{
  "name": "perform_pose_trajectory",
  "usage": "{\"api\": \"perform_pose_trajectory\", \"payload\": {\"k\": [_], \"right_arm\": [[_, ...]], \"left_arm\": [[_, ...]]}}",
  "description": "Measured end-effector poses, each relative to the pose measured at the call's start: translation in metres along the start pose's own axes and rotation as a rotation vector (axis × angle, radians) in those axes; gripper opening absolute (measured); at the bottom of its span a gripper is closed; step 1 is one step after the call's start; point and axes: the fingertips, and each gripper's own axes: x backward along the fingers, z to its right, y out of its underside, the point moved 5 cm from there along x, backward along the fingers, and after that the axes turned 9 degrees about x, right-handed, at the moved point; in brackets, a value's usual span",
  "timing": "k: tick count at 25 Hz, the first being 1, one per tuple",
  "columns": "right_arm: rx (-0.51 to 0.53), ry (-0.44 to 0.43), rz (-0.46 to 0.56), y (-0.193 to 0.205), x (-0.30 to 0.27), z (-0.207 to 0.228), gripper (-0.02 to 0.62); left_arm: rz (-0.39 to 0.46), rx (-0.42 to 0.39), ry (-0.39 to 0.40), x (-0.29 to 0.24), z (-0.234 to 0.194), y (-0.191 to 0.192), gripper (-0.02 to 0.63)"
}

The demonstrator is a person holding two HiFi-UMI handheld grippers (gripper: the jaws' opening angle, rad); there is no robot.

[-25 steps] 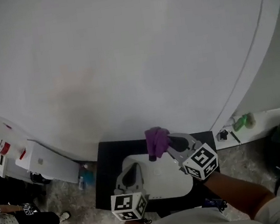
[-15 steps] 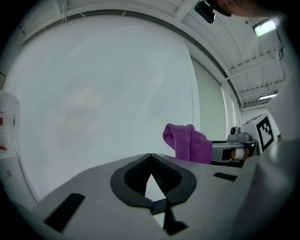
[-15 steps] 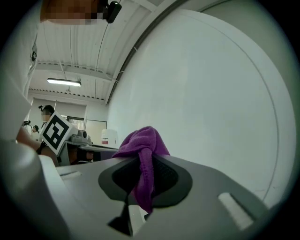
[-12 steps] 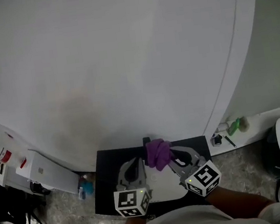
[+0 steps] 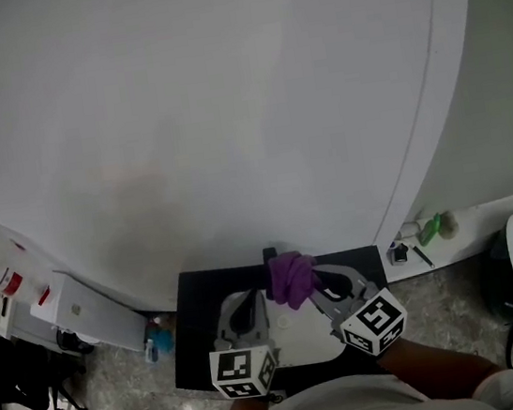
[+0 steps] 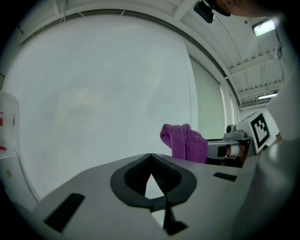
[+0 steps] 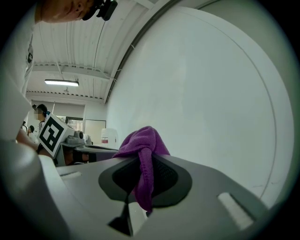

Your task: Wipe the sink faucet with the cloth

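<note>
1. Two big surfaces fill the head view: the pale wall (image 5: 224, 109) on the far side and, near you, the black bench (image 5: 192, 336) carrying the white sink (image 5: 298, 334).
2. Your right tongs (image 5: 316, 278) are clamped on the purple cloth (image 5: 291, 278), held over the far edge of the sink. Your left tongs (image 5: 247, 301) sit just left of them, tips closed together with nothing between them.
3. Wiping does not look begun. A small dark stub (image 5: 269, 257) stands at the far edge of the bench, just beyond the cloth. It is probably the faucet, though it is too small to be sure.
4. The next move, as I judge it, calls for pushing the cloth forward and down until its bunched end presses on that fixture. Keep the left tongs out of its path.
5. Only the head view shows the sink and the stub; neither gripper view does.
6. Your right gripper view alone shows how the cloth (image 7: 140, 140) is held. It is bunched above the right tongs (image 7: 140, 161), with a tail hanging down between the jaws.
7. Your left gripper view alone confirms the left tongs (image 6: 150, 158) are empty. It shows the cloth (image 6: 185, 143) off to its right.
</note>
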Motion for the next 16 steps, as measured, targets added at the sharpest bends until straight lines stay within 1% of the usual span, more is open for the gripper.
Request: {"api": "perform_pose_trajectory", "payload": {"k": [5, 16], "right_arm": [[0.015, -0.009, -0.005, -0.0013, -0.0012, -0.0011, 0.055], [0.003, -0.009, -0.008, -0.0001, -0.0070, -0.0069, 0.055]], "left_arm": [[0.001, 0.014, 0.002, 0.0023, -0.0014, 0.0001, 0.006], [-0.007, 0.016, 0.009, 0.0042, -0.0081, 0.0024, 0.006]]}}
